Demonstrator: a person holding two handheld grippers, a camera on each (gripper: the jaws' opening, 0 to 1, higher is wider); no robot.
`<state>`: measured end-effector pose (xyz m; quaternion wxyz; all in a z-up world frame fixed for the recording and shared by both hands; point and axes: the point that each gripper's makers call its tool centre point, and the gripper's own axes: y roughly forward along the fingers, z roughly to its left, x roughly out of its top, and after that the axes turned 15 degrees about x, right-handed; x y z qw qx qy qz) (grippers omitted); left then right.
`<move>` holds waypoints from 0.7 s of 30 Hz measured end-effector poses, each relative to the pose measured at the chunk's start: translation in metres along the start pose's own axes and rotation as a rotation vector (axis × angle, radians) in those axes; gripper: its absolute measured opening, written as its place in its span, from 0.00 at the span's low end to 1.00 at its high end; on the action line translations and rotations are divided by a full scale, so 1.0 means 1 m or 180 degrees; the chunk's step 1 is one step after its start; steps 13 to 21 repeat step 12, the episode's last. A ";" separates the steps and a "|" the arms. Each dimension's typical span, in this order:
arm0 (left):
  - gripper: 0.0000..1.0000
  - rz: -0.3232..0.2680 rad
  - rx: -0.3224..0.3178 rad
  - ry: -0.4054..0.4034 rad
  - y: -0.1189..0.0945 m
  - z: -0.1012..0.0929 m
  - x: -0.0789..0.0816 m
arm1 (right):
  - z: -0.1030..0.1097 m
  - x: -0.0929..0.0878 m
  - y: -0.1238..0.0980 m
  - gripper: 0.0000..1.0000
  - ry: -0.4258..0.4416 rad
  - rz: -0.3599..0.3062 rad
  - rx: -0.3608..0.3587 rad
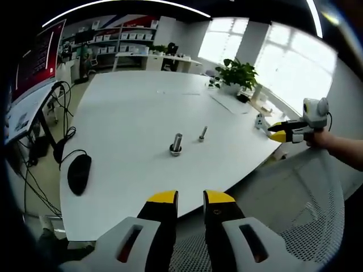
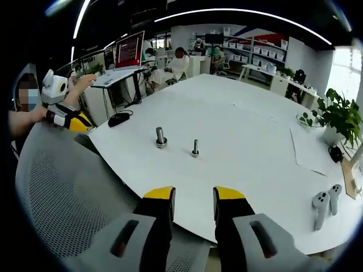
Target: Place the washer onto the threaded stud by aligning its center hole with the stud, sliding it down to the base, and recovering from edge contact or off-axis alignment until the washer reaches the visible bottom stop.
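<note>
Two upright threaded studs stand on the white table (image 1: 130, 113). The thicker stud (image 1: 176, 143) (image 2: 160, 136) has a dark ring at its base; I cannot tell if that ring is the washer. The thinner stud (image 1: 202, 134) (image 2: 195, 148) stands close beside it. My left gripper (image 1: 191, 198) hovers off the table's near edge, open, nothing between its jaws; it also appears as the left gripper (image 2: 74, 120) held by a hand. My right gripper (image 2: 194, 195) is open and empty, and it enters the left gripper view as the right gripper (image 1: 281, 135) beyond the table's edge.
A black mouse (image 1: 79, 173) (image 2: 119, 118) with cables lies near one table edge. A potted plant (image 1: 235, 73) (image 2: 336, 116), papers and two white controllers (image 2: 326, 203) sit at another. A grey mesh chair back (image 2: 68, 192) (image 1: 306, 209) is below both grippers. People sit at far desks.
</note>
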<state>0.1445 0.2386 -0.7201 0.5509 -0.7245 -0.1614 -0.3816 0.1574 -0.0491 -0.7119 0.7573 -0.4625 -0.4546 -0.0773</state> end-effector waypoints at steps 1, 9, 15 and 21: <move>0.15 0.0004 -0.0006 0.0010 0.000 -0.001 0.000 | 0.000 -0.001 0.000 0.30 0.0038 0.0002 0.0008; 0.15 0.0044 -0.0030 0.0049 0.000 -0.003 -0.002 | 0.000 0.002 -0.002 0.30 0.0045 -0.0053 -0.0030; 0.15 0.0045 -0.0031 0.0047 0.001 -0.002 -0.002 | 0.000 0.003 -0.001 0.30 0.0062 -0.0065 -0.0022; 0.15 0.0045 -0.0031 0.0047 0.001 -0.002 -0.002 | 0.000 0.003 -0.001 0.30 0.0062 -0.0065 -0.0022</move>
